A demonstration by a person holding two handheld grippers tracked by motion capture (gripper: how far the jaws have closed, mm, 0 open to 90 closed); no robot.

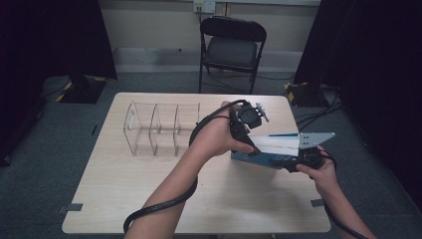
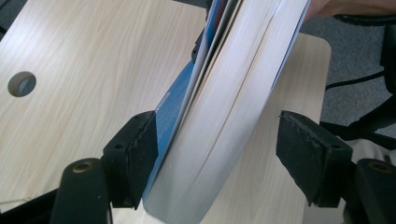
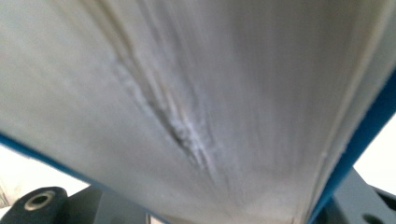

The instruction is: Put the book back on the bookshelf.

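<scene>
The right gripper [image 1: 293,158] clamps the book [image 1: 276,147] upright for the rack [image 1: 161,128]; left gripper [image 1: 249,130] fingers [image 2: 133,156] straddle it loosely.

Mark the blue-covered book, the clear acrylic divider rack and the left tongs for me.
Blue-covered book [image 2: 224,107], left gripper view, page edges.
Clear acrylic divider rack [image 1: 155,130], high view, middle divider.
Left tongs [image 2: 217,156], left gripper view, midway between tips.
</scene>
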